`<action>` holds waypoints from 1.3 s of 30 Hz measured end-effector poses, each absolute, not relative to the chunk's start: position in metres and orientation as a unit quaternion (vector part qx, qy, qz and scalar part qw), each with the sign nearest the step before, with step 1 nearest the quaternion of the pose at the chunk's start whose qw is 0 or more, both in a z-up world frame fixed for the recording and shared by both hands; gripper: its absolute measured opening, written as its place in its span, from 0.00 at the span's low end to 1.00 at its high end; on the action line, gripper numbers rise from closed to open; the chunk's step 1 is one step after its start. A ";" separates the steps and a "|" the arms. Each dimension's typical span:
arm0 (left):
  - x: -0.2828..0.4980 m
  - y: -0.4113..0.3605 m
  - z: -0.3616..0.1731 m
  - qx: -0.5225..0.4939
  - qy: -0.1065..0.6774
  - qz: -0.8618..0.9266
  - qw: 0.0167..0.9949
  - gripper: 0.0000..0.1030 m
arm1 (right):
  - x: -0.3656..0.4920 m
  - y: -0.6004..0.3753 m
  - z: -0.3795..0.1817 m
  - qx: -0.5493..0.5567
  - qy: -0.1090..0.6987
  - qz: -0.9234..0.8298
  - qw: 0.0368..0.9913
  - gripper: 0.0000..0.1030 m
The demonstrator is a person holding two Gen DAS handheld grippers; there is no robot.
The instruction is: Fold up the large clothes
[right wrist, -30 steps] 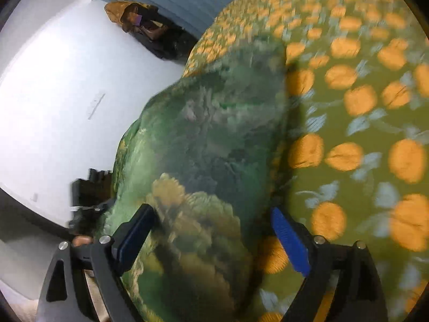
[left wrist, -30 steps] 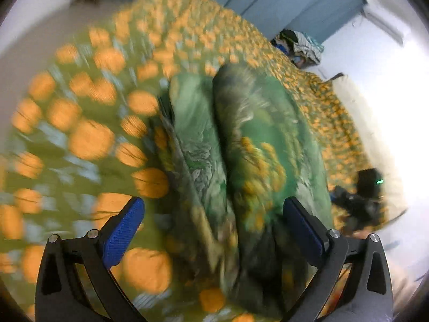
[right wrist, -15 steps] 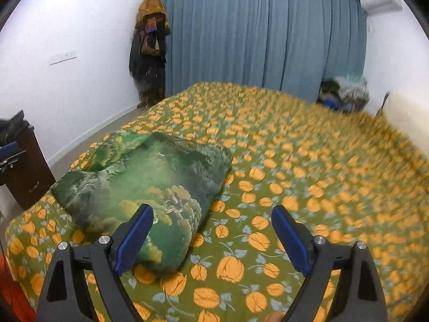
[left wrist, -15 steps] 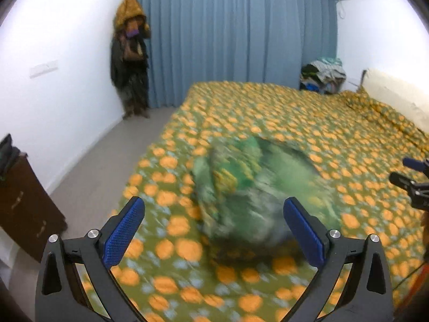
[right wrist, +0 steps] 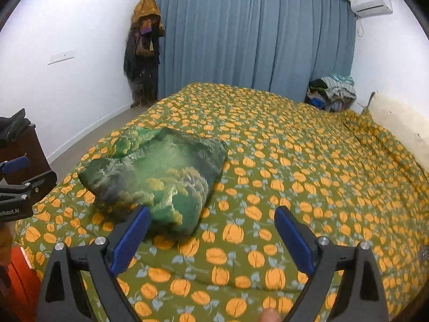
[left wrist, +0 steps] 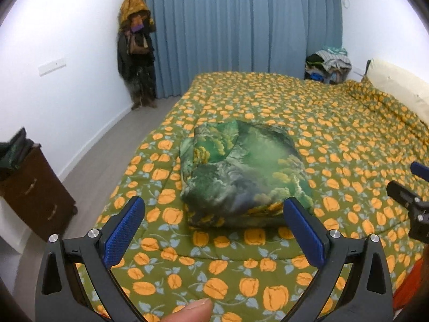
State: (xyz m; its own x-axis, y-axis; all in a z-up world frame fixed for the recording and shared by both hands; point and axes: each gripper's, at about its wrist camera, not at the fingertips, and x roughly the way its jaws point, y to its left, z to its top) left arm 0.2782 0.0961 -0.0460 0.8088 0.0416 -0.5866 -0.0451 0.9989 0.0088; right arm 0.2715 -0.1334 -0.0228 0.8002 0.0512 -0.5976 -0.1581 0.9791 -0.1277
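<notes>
Left wrist view looks over a bed [left wrist: 335, 139] covered by an olive quilt printed with orange flowers. A folded green garment [left wrist: 241, 177] with a landscape print lies as a thick bundle near the bed's near left corner, resting flat on the quilt. The left gripper [left wrist: 214, 228] hovers in front of the bundle with its 2 blue-padded fingers [left wrist: 124, 230] spread wide, holding nothing and not touching the cloth. A fingertip [left wrist: 191, 311] shows at the bottom edge. At the right edge, part of the right gripper [left wrist: 410, 196] pokes in.

From the right wrist view, the right gripper [right wrist: 211, 238] also stands released, its fingers [right wrist: 292, 238] wide apart over bare quilt, the left one just overlapping the bundle's near end in the picture. Blue curtains [right wrist: 254, 37] close the far wall, dark coats [right wrist: 143, 51] hang in the far left corner, a heap of clothes [right wrist: 332, 94] sits far right, and an air conditioner [right wrist: 371, 1] is mounted high. A dark wooden cabinet [left wrist: 29, 187] stands on the left by the white wall.
</notes>
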 end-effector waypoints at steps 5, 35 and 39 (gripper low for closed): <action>0.263 0.086 -0.041 -0.032 0.307 0.005 0.951 1.00 | 0.253 -0.133 -0.021 -0.092 0.320 0.055 0.941 0.94; 0.212 0.063 -0.017 -0.007 0.340 0.068 0.938 1.00 | 0.199 -0.116 0.007 -0.078 0.347 0.084 0.931 0.98; 0.210 0.062 -0.015 -0.007 0.343 0.066 0.937 1.00 | 0.197 -0.117 0.009 -0.074 0.351 0.083 0.930 0.98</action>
State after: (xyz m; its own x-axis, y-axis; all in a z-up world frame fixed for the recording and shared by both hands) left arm 0.2101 0.0620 -0.0154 0.7558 0.1188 -0.6439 -0.1287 0.9912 0.0317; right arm 0.1970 -0.1167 0.0091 0.7397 0.1024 -0.6651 -0.2069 0.9751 -0.0800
